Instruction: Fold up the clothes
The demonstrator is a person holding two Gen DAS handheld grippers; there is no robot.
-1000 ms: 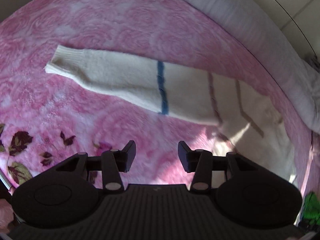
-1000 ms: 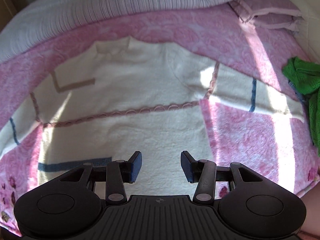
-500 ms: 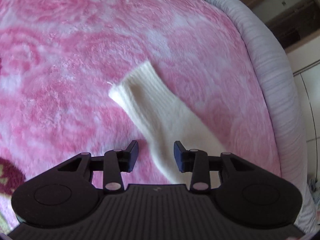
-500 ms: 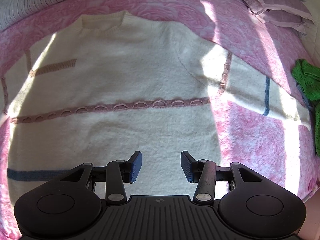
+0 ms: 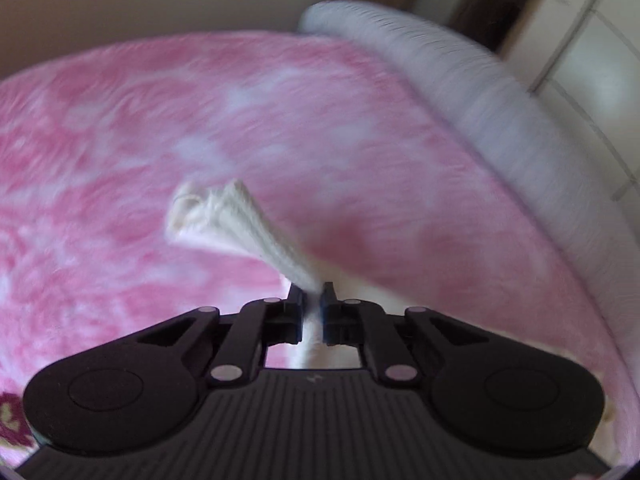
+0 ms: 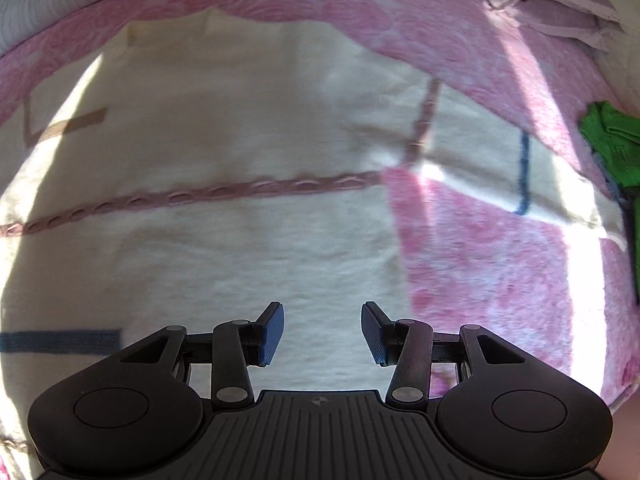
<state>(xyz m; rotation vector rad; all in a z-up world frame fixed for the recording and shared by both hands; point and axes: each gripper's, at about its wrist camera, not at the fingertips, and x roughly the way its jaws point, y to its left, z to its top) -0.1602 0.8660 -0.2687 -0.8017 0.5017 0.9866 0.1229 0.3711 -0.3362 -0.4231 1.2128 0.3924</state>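
Note:
A cream sweater (image 6: 224, 240) with pink, tan and blue stripes lies spread flat on a pink bedspread (image 6: 492, 272). My right gripper (image 6: 322, 332) hovers open just above its lower body, nothing between the fingers. The sweater's right sleeve (image 6: 500, 168) stretches out toward the right. In the left wrist view my left gripper (image 5: 311, 298) is shut on the sweater's left sleeve; the ribbed cuff (image 5: 224, 216) sticks out past the fingertips, lifted off the bedspread (image 5: 160, 120). The left view is motion-blurred.
A grey ribbed bolster (image 5: 480, 92) runs along the far side of the bed. A green garment (image 6: 616, 144) lies at the right edge, and folded pink pillows (image 6: 552, 8) sit at the far right corner. A wall and cupboard doors stand beyond the bed.
My left gripper moved out to the sleeve end, closed on it near the cuff and lifted it. My right gripper came lower and closer over the sweater's body, still open.

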